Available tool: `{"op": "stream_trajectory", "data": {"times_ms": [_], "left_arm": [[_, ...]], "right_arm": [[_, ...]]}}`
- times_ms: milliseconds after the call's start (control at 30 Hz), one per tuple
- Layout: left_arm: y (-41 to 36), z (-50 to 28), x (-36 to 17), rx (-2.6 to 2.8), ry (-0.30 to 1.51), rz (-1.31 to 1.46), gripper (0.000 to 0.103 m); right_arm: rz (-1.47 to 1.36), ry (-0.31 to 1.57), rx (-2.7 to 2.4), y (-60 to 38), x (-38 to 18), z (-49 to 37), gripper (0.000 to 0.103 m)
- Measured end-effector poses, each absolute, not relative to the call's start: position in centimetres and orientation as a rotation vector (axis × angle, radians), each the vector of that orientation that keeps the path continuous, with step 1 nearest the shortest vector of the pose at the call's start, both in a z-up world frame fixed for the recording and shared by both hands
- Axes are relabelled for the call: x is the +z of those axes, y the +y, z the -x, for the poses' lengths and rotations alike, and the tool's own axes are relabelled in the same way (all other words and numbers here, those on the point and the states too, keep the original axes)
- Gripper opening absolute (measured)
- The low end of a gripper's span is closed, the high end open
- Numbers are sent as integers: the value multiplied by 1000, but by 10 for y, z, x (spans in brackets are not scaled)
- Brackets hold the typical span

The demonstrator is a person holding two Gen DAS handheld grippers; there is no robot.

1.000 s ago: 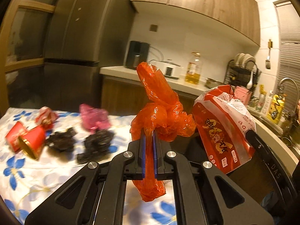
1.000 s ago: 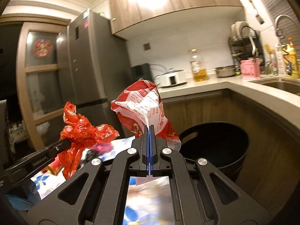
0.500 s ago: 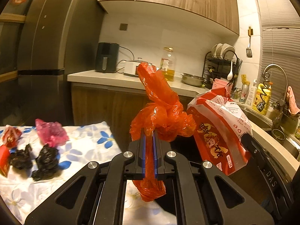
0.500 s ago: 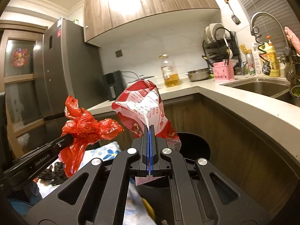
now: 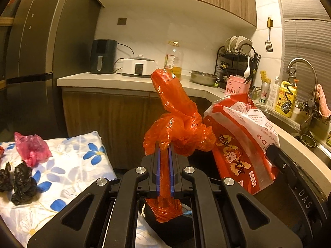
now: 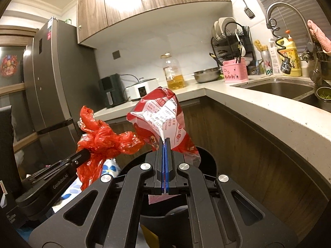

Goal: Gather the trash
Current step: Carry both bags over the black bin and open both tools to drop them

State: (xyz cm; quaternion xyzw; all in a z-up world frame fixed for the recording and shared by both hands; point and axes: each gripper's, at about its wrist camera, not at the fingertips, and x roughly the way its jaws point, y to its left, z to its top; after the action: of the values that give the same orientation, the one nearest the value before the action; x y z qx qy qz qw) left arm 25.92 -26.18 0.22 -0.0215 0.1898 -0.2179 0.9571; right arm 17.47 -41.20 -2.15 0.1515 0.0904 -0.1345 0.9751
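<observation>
Left gripper (image 5: 164, 163) clamped on knotted red plastic bag (image 5: 178, 128); bag's long axis upright, tail hanging below the jaws. Right gripper (image 6: 164, 161) clamped on the thin edge of red-and-white snack packet (image 6: 160, 113). Both items held side by side, nearly touching, off the right edge of the floral-cloth table (image 5: 68, 175). Black bin (image 6: 206, 161) directly below and just ahead of the right gripper, so nearer that side; left gripper slightly to its left. Likely next: shift left load over the rim, release downward. Pink bag (image 5: 31, 148) and black scraps (image 5: 20, 184) uncollected near the table's left edge.
</observation>
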Motion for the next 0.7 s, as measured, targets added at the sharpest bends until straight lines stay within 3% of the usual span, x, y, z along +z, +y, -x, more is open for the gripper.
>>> {"op": "stream_trajectory", "data": {"times_ms": [400, 467, 533, 633, 700], "left_arm": [[-281, -270, -11, -463, 412, 2, 10], [-280, -272, -13, -461, 418, 4, 19], [-279, -273, -14, -460, 416, 8, 35], [-276, -274, -15, -453, 416, 19, 49], [-273, -275, -16, -442, 414, 25, 57]], "right_arm": [[-320, 234, -277, -425, -33, -190, 1], [-322, 244, -279, -425, -35, -193, 2], [-325, 257, -279, -426, -38, -195, 5], [-335, 267, -283, -429, -41, -197, 13], [-341, 273, -283, -430, -43, -197, 24]]}}
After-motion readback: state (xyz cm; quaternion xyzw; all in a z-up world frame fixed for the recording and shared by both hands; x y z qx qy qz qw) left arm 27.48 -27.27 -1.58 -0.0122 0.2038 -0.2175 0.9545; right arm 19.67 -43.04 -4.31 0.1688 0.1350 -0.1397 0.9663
